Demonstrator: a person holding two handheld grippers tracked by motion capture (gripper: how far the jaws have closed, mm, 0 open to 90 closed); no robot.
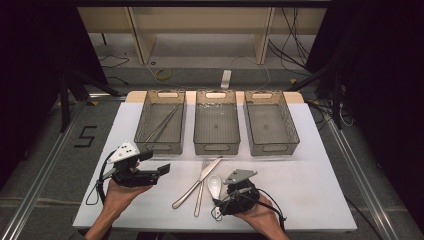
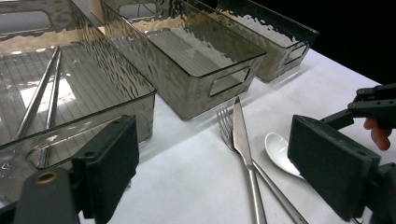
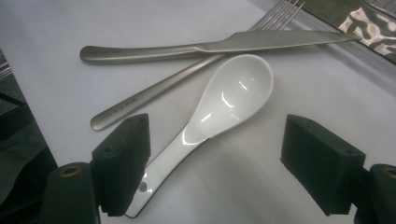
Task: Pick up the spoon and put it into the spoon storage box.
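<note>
A white ceramic spoon lies on the white table beside a steel knife and fork, which cross each other. My right gripper is open and low over the spoon's handle, which runs close to its left jaw. My left gripper is open in front of the left tray, holding nothing and pointing toward the cutlery.
Three smoky clear trays stand in a row at the back: the left tray holds a pair of metal sticks, while the middle tray and right tray hold nothing. The table drops off at the front edge.
</note>
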